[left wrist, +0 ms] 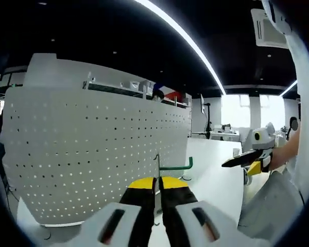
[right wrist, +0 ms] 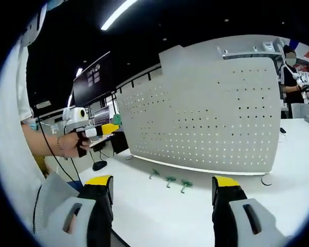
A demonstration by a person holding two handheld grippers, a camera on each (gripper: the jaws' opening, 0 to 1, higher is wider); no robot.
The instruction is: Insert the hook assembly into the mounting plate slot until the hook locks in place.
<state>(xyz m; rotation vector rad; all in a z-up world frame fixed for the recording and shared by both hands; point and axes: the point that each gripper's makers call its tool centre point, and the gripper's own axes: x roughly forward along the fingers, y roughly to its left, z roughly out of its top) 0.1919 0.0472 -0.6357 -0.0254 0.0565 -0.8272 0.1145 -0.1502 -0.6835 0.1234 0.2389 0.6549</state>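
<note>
The mounting plate is a white perforated board (left wrist: 92,149) standing upright on the white table (left wrist: 216,180). My left gripper (left wrist: 158,180) is shut on a thin wire hook with a green tip (left wrist: 176,166), held just in front of the board's lower right part. Whether the hook touches the board is unclear. In the right gripper view the same board (right wrist: 206,118) stands ahead, and three green hooks (right wrist: 170,180) lie on the table (right wrist: 159,211) before it. My right gripper (right wrist: 162,191) is open and holds nothing. A hand holds each gripper: right gripper (left wrist: 250,159), left gripper (right wrist: 95,131).
A person stands behind the board (right wrist: 288,67). A dark monitor (right wrist: 92,77) hangs at the back left. A small black round base (right wrist: 99,165) and a loop of black cable (right wrist: 267,181) lie on the table near the board's ends.
</note>
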